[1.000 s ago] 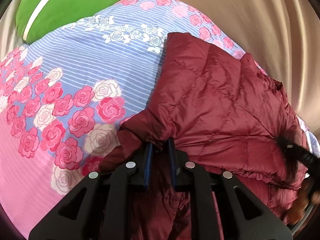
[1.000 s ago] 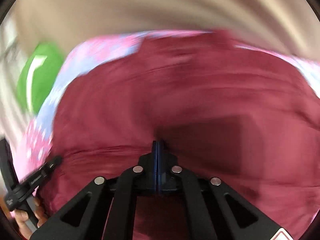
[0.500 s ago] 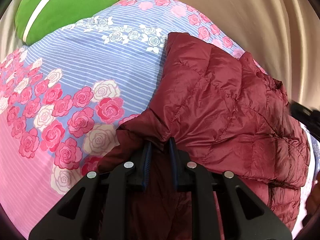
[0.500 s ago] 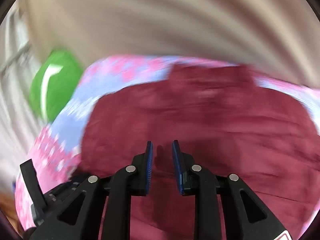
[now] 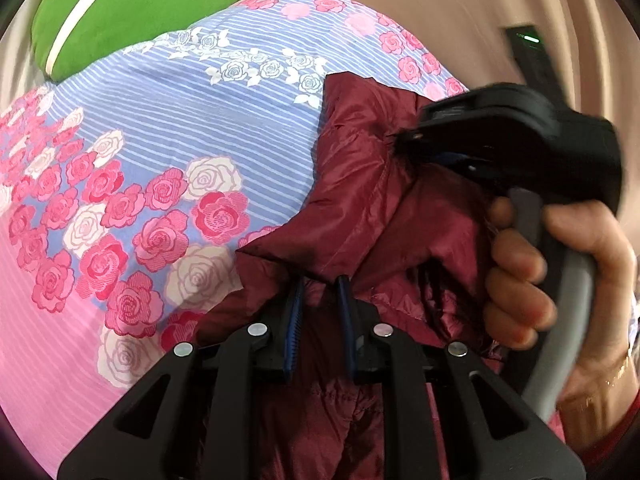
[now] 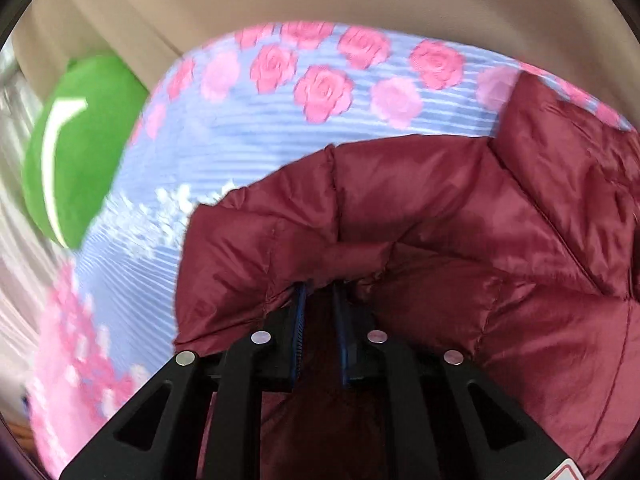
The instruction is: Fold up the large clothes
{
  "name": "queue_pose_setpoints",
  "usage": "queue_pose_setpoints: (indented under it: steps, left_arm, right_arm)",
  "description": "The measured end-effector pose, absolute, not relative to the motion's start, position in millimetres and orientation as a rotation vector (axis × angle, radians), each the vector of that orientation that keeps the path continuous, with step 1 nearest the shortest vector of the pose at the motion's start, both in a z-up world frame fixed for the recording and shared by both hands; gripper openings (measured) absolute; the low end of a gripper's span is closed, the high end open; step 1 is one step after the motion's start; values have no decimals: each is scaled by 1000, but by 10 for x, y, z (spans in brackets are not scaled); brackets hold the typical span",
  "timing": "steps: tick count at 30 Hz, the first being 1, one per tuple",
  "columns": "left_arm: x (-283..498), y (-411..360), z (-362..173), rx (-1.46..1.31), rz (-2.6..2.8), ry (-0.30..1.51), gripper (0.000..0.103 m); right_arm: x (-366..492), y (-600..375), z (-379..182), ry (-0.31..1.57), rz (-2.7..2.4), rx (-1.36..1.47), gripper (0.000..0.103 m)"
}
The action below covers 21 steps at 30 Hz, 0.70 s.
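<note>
A maroon quilted puffer jacket (image 5: 360,184) lies on a bed with a rose-print cover (image 5: 168,128). My left gripper (image 5: 320,284) has its jaws a finger-width apart around a thick fold of the jacket's edge. In the right wrist view the jacket (image 6: 460,240) fills the lower right, and my right gripper (image 6: 320,288) also holds a fold between slightly parted jaws. The right gripper's black body (image 5: 516,140) and the hand on its grey handle show at the right of the left wrist view, above the jacket.
A green pillow with a white stripe (image 5: 132,4) lies at the far left of the bed, also in the right wrist view (image 6: 76,148). A beige curtain (image 5: 460,8) hangs behind the bed. Bare rose-print cover lies left of the jacket.
My right gripper has swung left over the jacket, close to the left gripper, and now has a fold between its jaws. The left gripper has kept its hold and place.
</note>
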<state>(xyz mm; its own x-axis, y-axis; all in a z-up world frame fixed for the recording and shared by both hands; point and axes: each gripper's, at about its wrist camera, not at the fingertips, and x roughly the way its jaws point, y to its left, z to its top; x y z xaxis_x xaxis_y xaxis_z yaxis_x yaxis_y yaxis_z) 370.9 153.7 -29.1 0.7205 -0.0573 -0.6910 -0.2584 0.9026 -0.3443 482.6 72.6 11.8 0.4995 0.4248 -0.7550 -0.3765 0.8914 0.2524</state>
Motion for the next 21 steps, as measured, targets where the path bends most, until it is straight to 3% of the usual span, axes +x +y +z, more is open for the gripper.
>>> queue_pose_setpoints:
  steps: [3, 7, 11, 16, 21]
  left_arm:
    - [3678, 1568, -302, -462, 104, 759, 15]
    - [3668, 1592, -309, -477, 97, 755, 15]
    - [3635, 1615, -315, -491, 91, 751, 15]
    - [3608, 1670, -309, -534, 59, 749, 23]
    - [3688, 1650, -190, -513, 114, 823, 23]
  right_arm:
    - [4501, 351, 297, 880, 532, 86, 19]
    - [3923, -590, 488, 782, 434, 66, 44]
    - [3392, -1791, 542, 707, 171, 105, 59]
    - [3067, -2740, 284, 792, 42, 263, 59]
    - [3226, -2720, 69, 848, 53, 281, 56]
